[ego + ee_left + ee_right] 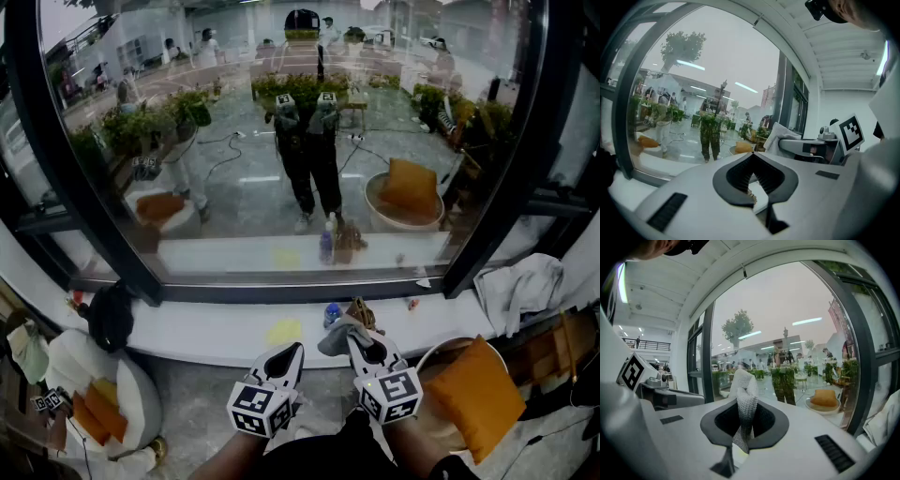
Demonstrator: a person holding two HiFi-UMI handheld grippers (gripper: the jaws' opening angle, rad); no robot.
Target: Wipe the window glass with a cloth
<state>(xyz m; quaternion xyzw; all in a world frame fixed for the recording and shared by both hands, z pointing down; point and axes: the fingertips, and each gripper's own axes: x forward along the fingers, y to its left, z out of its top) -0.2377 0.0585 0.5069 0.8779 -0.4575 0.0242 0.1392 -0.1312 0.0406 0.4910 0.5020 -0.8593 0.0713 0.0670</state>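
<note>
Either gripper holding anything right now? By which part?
Right gripper pinches the cloth by a bunched fold, rest sticking out past the jaws. Left gripper holds nothing, jaws together.

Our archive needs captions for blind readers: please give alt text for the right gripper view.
The right gripper has its jaws shut on a grey-white mesh cloth, which stands upright before the large, dark-framed window glass. A pale towel lies at the lower right.

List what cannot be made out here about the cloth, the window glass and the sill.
Cloth: right gripper view, lower part hidden between the shut right tongs.
Window glass: head view, reflections mask any dirt.
Small items on the sill: head view, too small to identify.
</note>
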